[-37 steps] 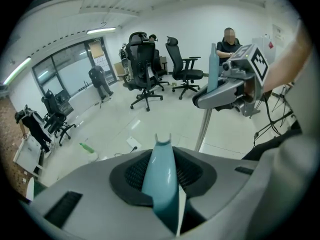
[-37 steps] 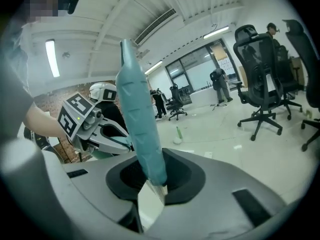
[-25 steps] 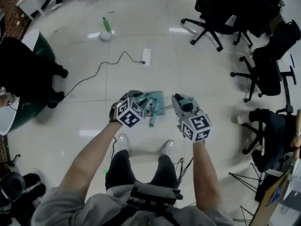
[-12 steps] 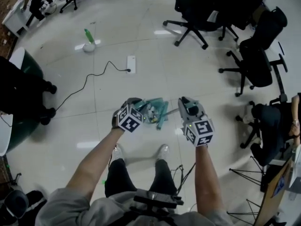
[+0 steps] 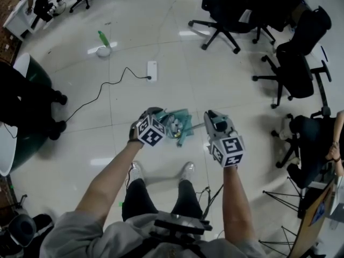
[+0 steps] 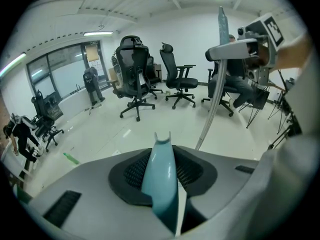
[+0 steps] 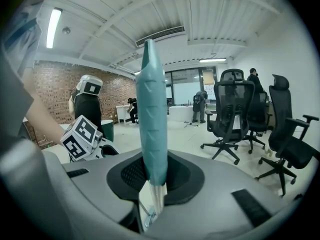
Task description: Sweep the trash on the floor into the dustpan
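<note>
Left tongs [image 5: 155,113]: clenched on the dustpan handle [image 6: 160,179]; the jaws have just been eased open a little, with the handle between the pads.
Right tongs [image 5: 211,117]: clenched on the broom handle [image 7: 151,129] (teal sleeve over metal shaft).
Dustpan [image 5: 181,116]: held between both tongs, low by the floor [image 5: 161,90].
Trash [image 5: 173,126]: pale bits are seen inside the dustpan.
Progress: judged nearly done; a green item [image 5: 101,38], well apart, may be left.

The dustpan [image 5: 173,118] lies at 12 o'clock from the person's shoes [image 5: 187,171], with the broom [image 5: 183,134] touching its 4 o'clock edge. From the dustpan, the power strip [image 5: 152,70] lies well apart at 11 o'clock, its cable [image 5: 102,93] trailing toward 9 o'clock. Office chairs [image 5: 226,7] stand at 1 and 2 o'clock.
</note>
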